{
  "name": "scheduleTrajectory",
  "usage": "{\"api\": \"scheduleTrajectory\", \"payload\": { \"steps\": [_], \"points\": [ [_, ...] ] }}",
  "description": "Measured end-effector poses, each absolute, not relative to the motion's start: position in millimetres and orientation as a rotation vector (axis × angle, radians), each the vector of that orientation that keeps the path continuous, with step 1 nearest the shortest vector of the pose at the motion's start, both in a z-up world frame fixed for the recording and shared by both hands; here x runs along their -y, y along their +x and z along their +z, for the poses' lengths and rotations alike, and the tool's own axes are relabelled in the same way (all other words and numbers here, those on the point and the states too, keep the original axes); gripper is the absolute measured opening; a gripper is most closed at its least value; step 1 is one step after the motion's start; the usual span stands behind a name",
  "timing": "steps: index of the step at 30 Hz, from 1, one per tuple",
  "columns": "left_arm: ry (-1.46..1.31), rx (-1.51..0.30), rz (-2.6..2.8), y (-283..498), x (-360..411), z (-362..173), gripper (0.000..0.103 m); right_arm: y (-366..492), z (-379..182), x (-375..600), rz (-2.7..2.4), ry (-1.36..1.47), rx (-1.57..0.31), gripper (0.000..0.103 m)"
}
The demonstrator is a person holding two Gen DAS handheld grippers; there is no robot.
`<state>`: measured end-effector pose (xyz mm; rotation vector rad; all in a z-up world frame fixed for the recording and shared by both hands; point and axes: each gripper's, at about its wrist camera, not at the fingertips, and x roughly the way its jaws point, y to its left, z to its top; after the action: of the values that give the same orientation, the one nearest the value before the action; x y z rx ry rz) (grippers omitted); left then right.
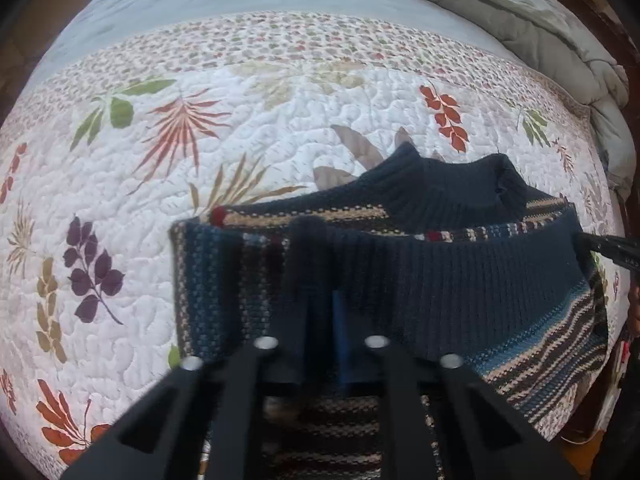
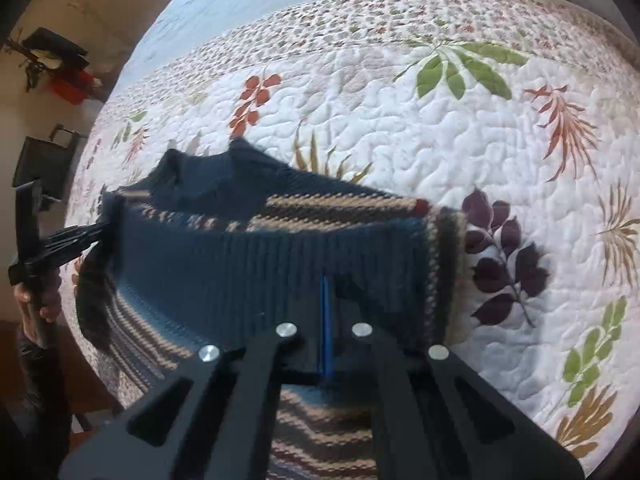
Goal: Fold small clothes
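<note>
While the leaf-print quilt fills the left of the left wrist view, the left gripper at lower centre is clamped on the navy ribbed hem of the striped sweater. At the right edge, the right gripper pinches the same hem, jaws together.

No lettering, label, brand or number can be read anywhere in either wrist view, near the grippers or beyond them
</note>
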<state>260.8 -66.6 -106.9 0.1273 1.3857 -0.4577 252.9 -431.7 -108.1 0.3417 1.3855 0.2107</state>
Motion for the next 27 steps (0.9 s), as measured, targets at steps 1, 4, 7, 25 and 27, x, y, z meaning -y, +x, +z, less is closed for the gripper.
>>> {"api": "scheduleTrajectory", "payload": {
  "steps": [1,4,7,25,27],
  "points": [
    [0.11,-1.386,-0.461,261,65,-106,0.007,252,-106,430,0.205,0.316,-1.375,0.0],
    [0.09,-1.38,-0.46,261,62,-104,0.007,250,-96,429,0.183,0.255,-1.316,0.008],
    [0.087,-1.379,-0.459,261,61,-104,0.007,251,-86,437,0.141,0.238,-1.275,0.049],
    [0.112,-1.401,-0.417,262,71,-110,0.006,259,-118,429,0.15,0.203,-1.381,0.008],
    [0.089,-1.389,-0.401,262,67,-104,0.005,256,-110,434,0.173,0.261,-1.36,0.007]
  ]
}}
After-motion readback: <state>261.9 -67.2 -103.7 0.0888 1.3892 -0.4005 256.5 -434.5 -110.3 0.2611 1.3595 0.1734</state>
